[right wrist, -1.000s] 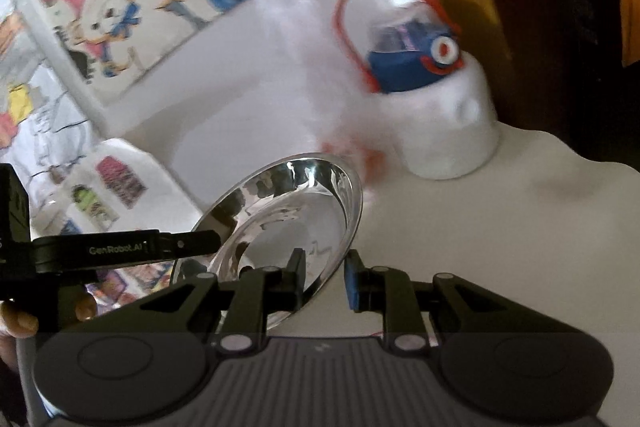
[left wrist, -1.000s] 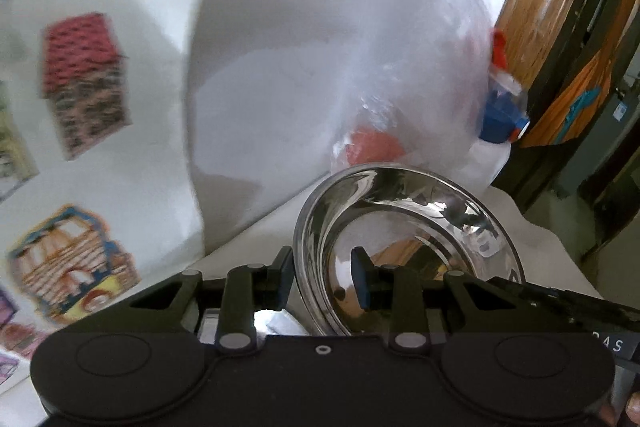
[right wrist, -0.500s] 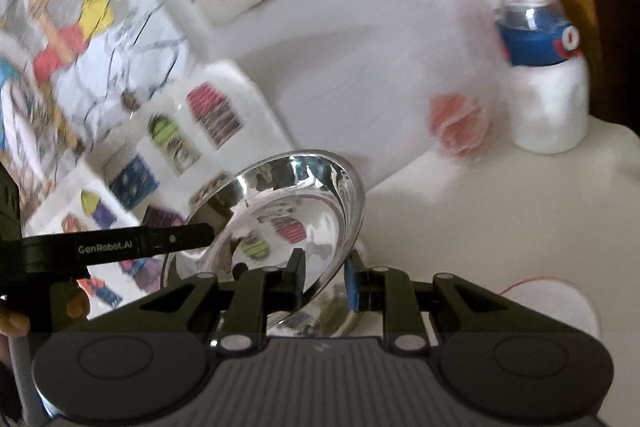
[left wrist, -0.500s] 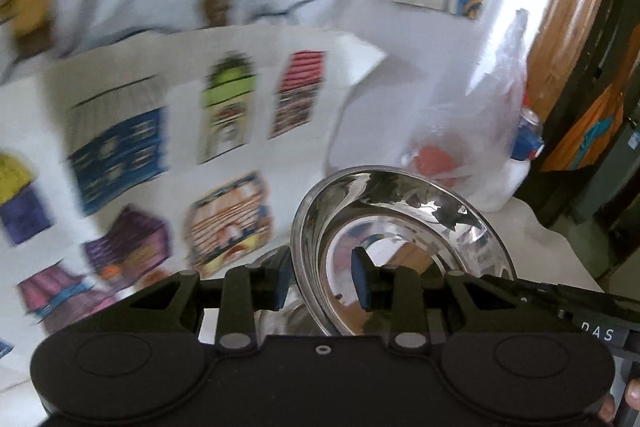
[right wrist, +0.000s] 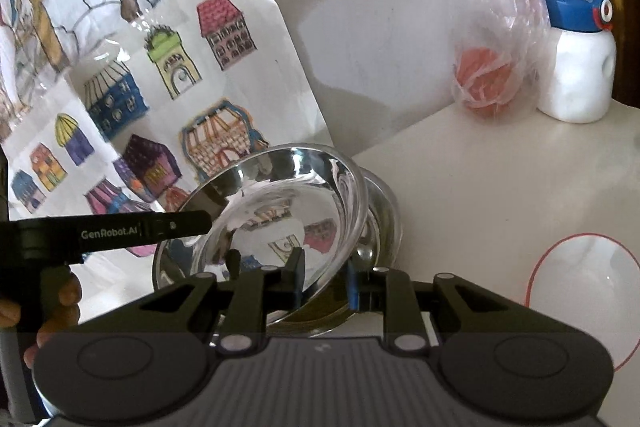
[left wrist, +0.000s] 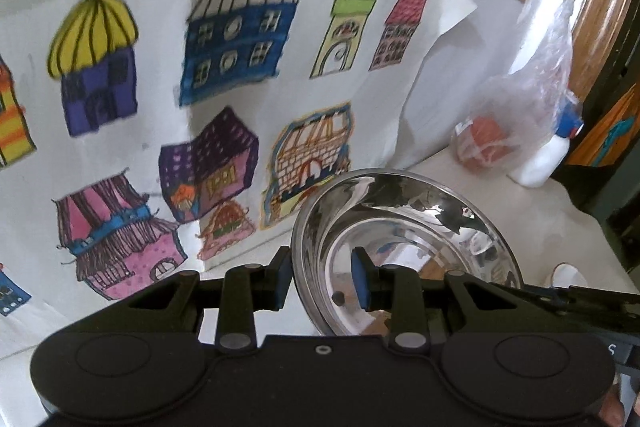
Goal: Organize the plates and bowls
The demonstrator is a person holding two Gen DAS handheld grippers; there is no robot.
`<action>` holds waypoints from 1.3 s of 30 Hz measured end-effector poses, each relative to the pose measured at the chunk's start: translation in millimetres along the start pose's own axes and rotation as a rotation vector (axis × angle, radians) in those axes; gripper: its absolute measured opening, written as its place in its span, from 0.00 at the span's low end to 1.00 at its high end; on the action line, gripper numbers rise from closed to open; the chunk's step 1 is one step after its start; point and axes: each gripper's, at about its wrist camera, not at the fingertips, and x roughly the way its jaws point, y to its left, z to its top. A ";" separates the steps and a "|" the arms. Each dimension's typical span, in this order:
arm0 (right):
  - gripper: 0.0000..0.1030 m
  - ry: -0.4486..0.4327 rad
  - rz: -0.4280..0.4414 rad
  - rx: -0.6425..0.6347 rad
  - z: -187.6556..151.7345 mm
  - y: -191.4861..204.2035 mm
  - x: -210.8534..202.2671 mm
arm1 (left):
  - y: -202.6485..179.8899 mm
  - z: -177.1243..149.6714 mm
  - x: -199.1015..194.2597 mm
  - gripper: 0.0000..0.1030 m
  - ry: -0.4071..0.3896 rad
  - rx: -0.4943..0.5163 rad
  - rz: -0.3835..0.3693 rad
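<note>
Two grippers on one steel bowl [right wrist: 280, 211] — my left gripper [left wrist: 320, 277] has its jaws narrowed onto the rim at 9 o'clock, my right gripper [right wrist: 324, 279] pinches the rim at 3 o'clock. It's tilted, held above a second steel bowl [right wrist: 380, 219] on the white table [right wrist: 500, 179]. White plate [right wrist: 592, 295] at 3 o'clock; bagged fruit [right wrist: 486, 83] and bottle [right wrist: 576, 75] at 1 o'clock.

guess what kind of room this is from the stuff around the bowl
Probably a family home, perhaps a kitchen or dining corner: children's house drawings cover the wall, and a kid's water bottle and a bagged fruit sit on the white table.
</note>
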 end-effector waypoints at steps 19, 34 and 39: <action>0.32 -0.008 -0.048 -0.072 -2.0 -0.5 18.3 | -12.7 -11.4 40.1 0.34 -0.002 0.074 0.072; 0.46 -0.026 -0.091 -0.141 -4.2 9.5 14.0 | -13.1 -11.3 44.5 0.43 0.021 0.040 0.054; 0.60 -0.022 -0.092 -0.143 -7.7 10.5 11.6 | -9.1 -11.6 33.1 0.56 -0.003 0.017 0.057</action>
